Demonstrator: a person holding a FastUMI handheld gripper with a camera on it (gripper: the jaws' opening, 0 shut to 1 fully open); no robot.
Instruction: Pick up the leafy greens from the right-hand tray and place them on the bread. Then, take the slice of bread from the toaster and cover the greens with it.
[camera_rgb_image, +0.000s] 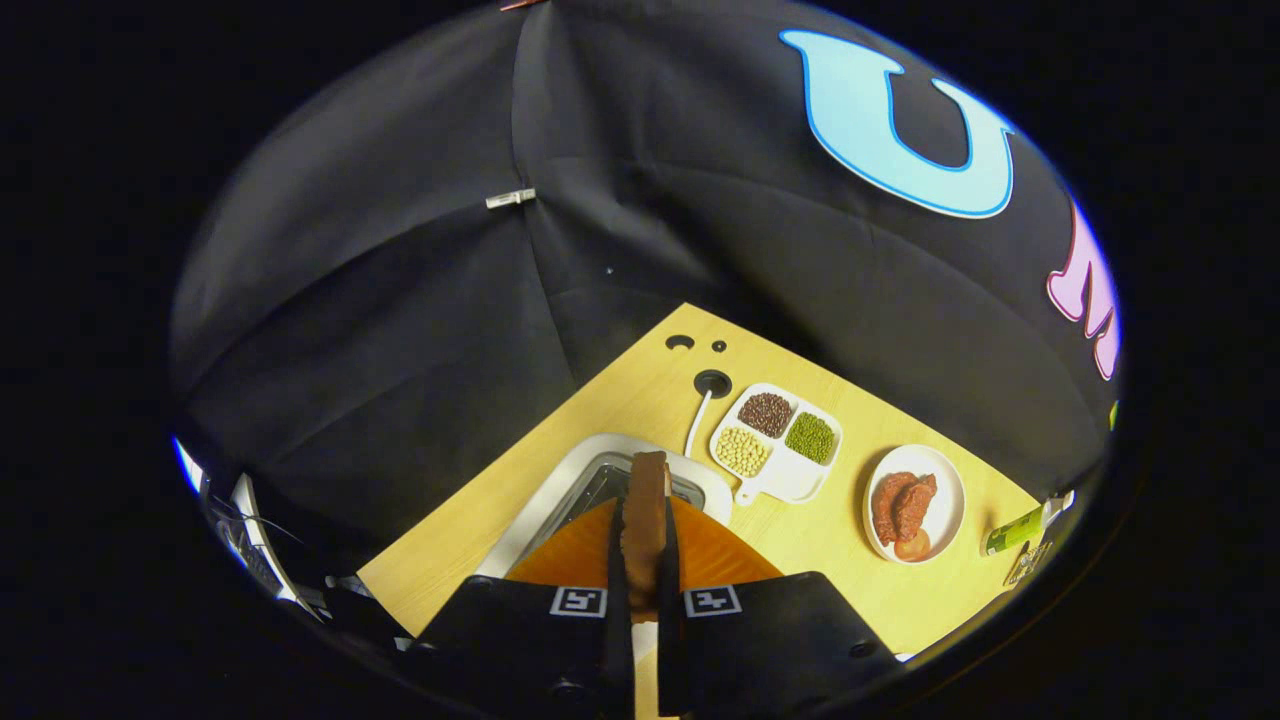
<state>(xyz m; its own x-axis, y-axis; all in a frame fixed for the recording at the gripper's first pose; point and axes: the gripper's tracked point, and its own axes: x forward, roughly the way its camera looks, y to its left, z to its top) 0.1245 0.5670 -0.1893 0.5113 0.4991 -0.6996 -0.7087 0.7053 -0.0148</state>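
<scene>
Between gripper (642, 560) fingers, edge-on bread slice (645, 500).

Tongs-mounted fisheye, perhaps high, facing table (640, 400)

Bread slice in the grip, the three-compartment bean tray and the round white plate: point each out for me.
Brown bread slice (646, 510), gripper view, upper edge above the hand-held gripper's closed fingers.
White three-compartment bean tray (795, 478), gripper view, bare lower section.
Round white plate (950, 490), gripper view, bare right rim.

The bread slice (645, 520) between the tongs (645, 585) hides much of the toaster (560, 490); its lower end is unseen.
</scene>
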